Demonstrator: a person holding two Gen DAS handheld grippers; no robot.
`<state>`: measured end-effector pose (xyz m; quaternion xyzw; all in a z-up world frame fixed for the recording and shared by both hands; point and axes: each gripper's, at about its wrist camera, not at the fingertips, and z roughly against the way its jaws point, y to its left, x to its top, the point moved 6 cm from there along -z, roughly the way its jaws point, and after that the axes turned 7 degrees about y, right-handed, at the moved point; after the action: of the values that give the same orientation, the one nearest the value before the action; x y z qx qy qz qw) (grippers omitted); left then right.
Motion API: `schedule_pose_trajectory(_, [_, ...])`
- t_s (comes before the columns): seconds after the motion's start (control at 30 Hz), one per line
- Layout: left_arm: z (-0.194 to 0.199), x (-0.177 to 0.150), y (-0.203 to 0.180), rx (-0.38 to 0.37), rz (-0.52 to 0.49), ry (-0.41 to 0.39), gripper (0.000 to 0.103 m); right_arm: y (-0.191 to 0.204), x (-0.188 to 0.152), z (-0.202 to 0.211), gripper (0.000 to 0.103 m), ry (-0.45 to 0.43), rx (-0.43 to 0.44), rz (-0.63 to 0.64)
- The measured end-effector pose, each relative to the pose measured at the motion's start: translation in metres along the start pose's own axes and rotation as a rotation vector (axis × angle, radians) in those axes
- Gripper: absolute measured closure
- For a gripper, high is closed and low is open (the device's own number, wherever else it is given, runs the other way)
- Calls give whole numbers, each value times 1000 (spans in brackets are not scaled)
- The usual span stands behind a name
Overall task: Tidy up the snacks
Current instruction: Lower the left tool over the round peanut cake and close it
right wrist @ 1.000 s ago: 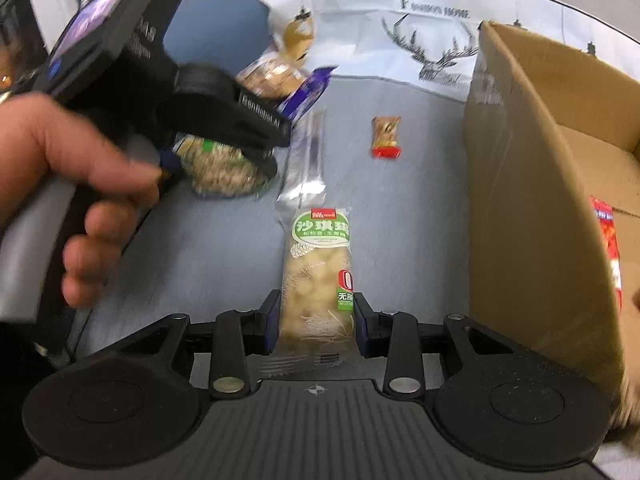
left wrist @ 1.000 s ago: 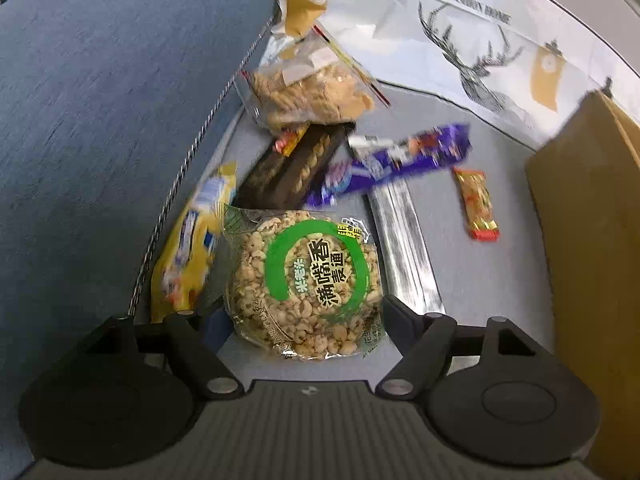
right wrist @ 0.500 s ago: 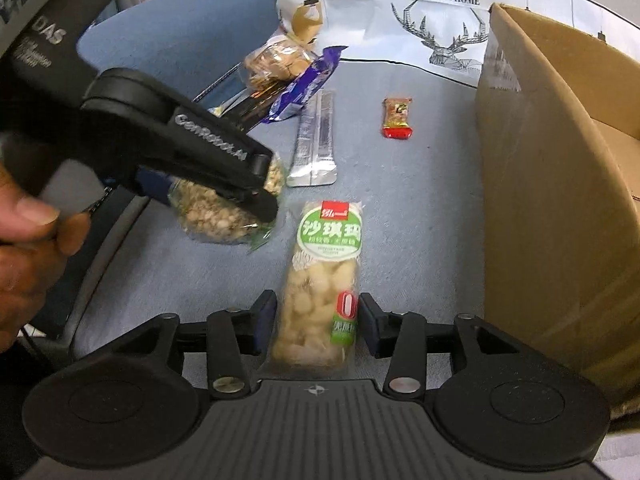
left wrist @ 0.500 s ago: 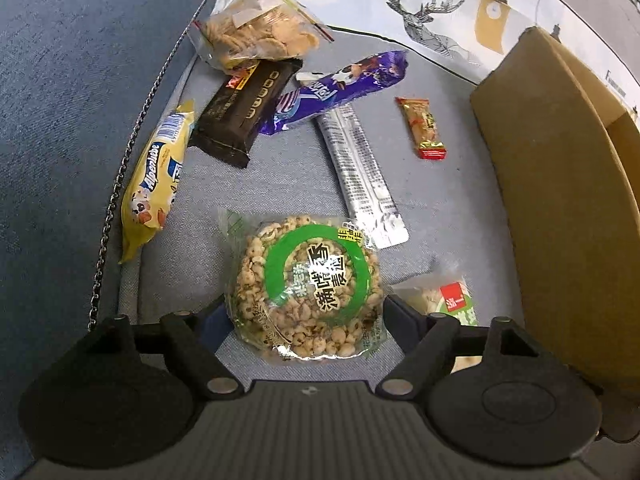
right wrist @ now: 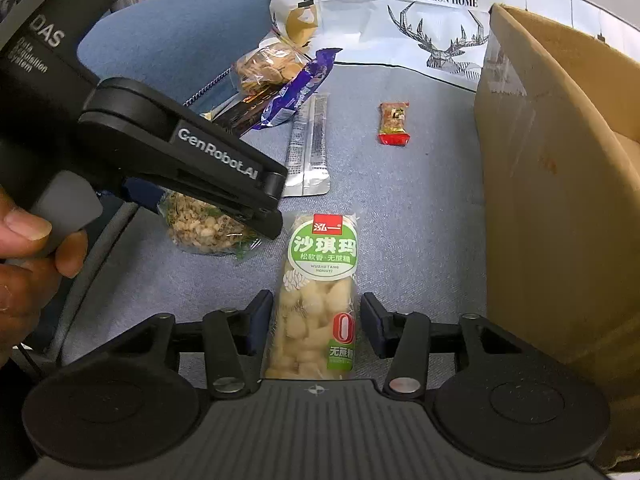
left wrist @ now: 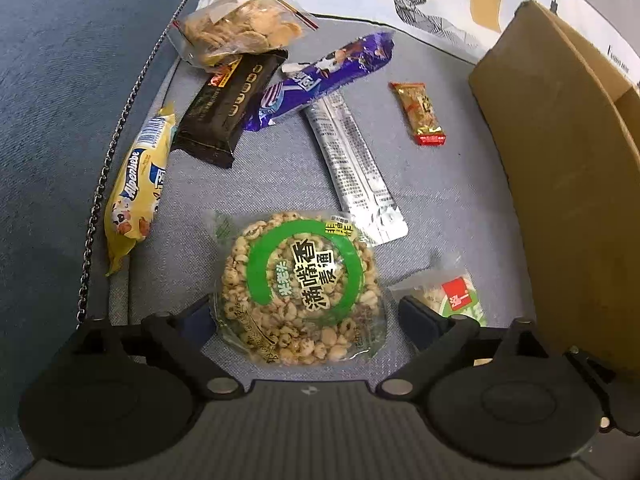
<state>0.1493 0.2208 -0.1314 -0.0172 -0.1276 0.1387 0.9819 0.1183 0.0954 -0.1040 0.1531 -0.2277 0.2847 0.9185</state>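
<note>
My left gripper (left wrist: 306,312) is shut on a round puffed-rice cake in a clear wrapper with a green ring (left wrist: 300,284) and holds it above the grey cushion. It also shows in the right wrist view (right wrist: 200,228) under the left gripper's black finger (right wrist: 224,196). My right gripper (right wrist: 316,316) is shut on a long sachima bar with a green label (right wrist: 320,292); its top end shows in the left wrist view (left wrist: 452,296). A cardboard box (right wrist: 560,184) stands open on the right.
On the cushion lie a silver sachet (left wrist: 356,168), a small red-orange candy (left wrist: 420,114), a purple bar (left wrist: 320,76), a black biscuit pack (left wrist: 228,108), a yellow Alpenliebe pack (left wrist: 136,188) and a clear bag of crackers (left wrist: 240,32). A deer-print cloth (right wrist: 440,32) lies behind.
Both grippers have lifted their snacks and drawn back from the pile. The left gripper now hangs beside the right one, nearer the box.
</note>
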Motion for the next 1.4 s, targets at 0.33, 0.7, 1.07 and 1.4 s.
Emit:
schedule_pose_trajectory(0.33, [1,1,-1,20,-10,-14,11,-3,0,4,65,-25,-30,-7])
schedule_pose_trajectory(0.7, [5,3,1,-6,-9,-29,14,-6,0,2,65,-10,-31,-33])
schedule_pose_trajectory(1.07, [2,3,-1,0,-33,-17,13,-4,0,0,63,-5,-31,-29])
schedule_pose_trajectory(1.4, [2,3,-1,3,-37,-18,13,-4,0,0,65,-13,-34,-30])
